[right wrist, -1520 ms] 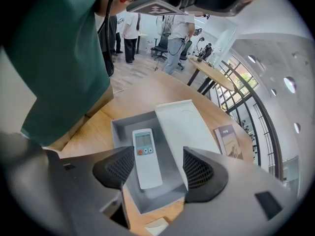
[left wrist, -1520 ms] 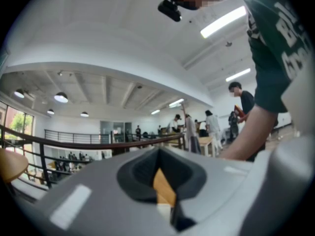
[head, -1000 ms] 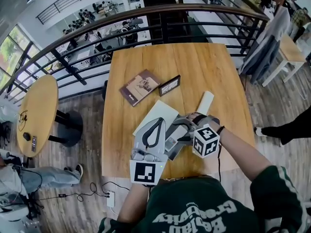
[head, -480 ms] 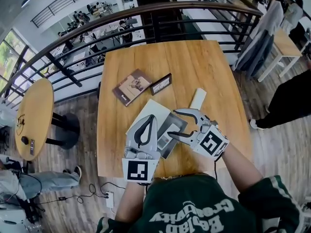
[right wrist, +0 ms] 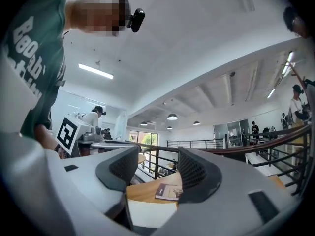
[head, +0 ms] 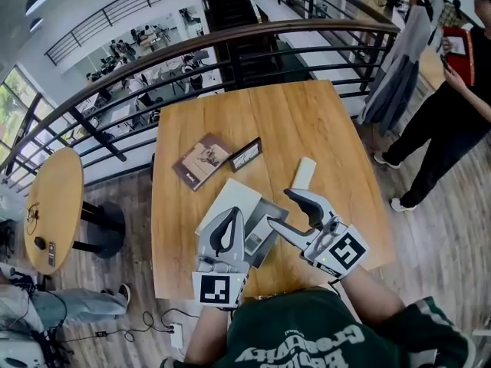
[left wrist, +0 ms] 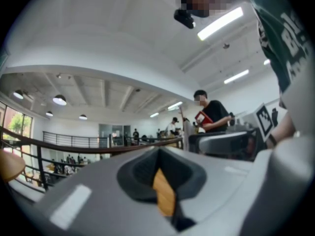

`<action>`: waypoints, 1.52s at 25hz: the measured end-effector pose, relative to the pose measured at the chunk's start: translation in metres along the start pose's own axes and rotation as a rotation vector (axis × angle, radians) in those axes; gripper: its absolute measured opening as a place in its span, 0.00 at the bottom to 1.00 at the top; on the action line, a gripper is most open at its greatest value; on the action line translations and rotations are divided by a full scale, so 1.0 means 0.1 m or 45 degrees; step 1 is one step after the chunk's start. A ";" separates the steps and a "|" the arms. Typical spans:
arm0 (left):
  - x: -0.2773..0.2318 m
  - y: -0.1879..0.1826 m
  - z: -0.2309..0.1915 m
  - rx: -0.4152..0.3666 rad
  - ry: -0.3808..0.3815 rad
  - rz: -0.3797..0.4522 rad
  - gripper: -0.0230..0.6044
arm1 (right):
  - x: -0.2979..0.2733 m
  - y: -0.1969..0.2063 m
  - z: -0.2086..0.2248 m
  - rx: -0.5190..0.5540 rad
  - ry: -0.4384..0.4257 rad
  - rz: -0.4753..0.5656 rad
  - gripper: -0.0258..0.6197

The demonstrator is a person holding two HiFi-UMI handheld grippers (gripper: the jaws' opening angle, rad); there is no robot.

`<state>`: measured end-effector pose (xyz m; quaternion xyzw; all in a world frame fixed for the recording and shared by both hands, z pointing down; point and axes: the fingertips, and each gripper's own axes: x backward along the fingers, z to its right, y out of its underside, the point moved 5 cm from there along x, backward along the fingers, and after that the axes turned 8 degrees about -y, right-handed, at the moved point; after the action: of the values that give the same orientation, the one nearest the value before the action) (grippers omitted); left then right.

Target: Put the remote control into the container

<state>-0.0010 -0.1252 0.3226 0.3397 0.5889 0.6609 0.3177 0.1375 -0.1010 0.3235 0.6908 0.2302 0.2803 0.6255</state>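
Wood grain of a square table point(head: 330, 121) filled the scene, with a dark railing point(head: 230, 41) curving round its far side. The white remote control point(head: 304, 172) lay flat on the table, to the far right of the gray container point(head: 268, 207) and outside it. The right gripper point(head: 279, 208) hung above the container's right edge, pointing to the far left. Its jaws stood wide apart, having just closed a little, with nothing between them. The remote control lay just beyond its far jaw, untouched. The left gripper point(head: 232, 214) lay over a white panel point(head: 230, 194) at the container's left, jaws closed together and empty. Farther left sat a brown booklet point(head: 201, 160) and a small dark card point(head: 245, 153).
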 end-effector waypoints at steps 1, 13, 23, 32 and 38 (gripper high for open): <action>0.01 0.00 0.00 -0.003 0.004 0.004 0.04 | 0.01 -0.01 -0.02 -0.002 0.007 0.015 0.41; 0.05 0.00 0.07 -0.014 0.033 0.008 0.04 | 0.02 -0.06 -0.14 -0.025 0.034 0.089 0.07; 0.02 -0.02 0.06 -0.017 0.064 0.020 0.04 | -0.13 -0.03 -0.19 0.014 0.050 0.053 0.07; 0.00 -0.01 0.01 -0.015 0.052 0.006 0.04 | -0.15 -0.07 -0.16 0.058 0.057 0.034 0.07; -0.03 0.01 -0.01 -0.024 0.054 0.011 0.04 | -0.17 -0.04 -0.13 0.053 0.057 0.029 0.07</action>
<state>0.0001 -0.1284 0.3232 0.3253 0.5878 0.6748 0.3054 0.1164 -0.1018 0.3189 0.6998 0.2420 0.2980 0.6024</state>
